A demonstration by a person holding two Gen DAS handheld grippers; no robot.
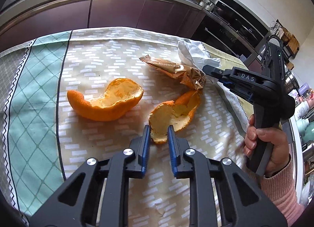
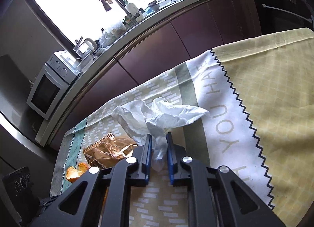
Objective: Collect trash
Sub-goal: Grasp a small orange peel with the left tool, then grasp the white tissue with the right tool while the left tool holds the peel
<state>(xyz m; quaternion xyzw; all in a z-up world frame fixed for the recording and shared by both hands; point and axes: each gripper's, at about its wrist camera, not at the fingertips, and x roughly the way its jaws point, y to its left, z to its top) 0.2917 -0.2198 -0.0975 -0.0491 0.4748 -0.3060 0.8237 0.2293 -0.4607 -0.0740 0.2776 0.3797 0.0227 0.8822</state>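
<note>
On the patterned tablecloth (image 1: 98, 54) lie a large orange peel (image 1: 109, 99), a smaller orange peel (image 1: 176, 113), a gold snack wrapper (image 1: 176, 70) and a crumpled white tissue (image 1: 188, 50). My left gripper (image 1: 158, 131) is shut on the near edge of the smaller peel, its blue pads pressing both sides. In the right wrist view, my right gripper (image 2: 159, 137) is shut on a twisted end of the tissue (image 2: 166, 115). The wrapper (image 2: 109, 148) and a peel (image 2: 75, 172) lie to its left. A hand (image 1: 274, 144) holds the right gripper (image 1: 208, 70) beside the wrapper.
Dark purple kitchen cabinets (image 1: 117, 11) under a cluttered counter run behind the table's far edge. A white microwave (image 2: 47, 89) stands at the left, a built-in oven (image 1: 235, 26) at the right. The cloth's yellow part (image 2: 265, 99) lies bare to the right.
</note>
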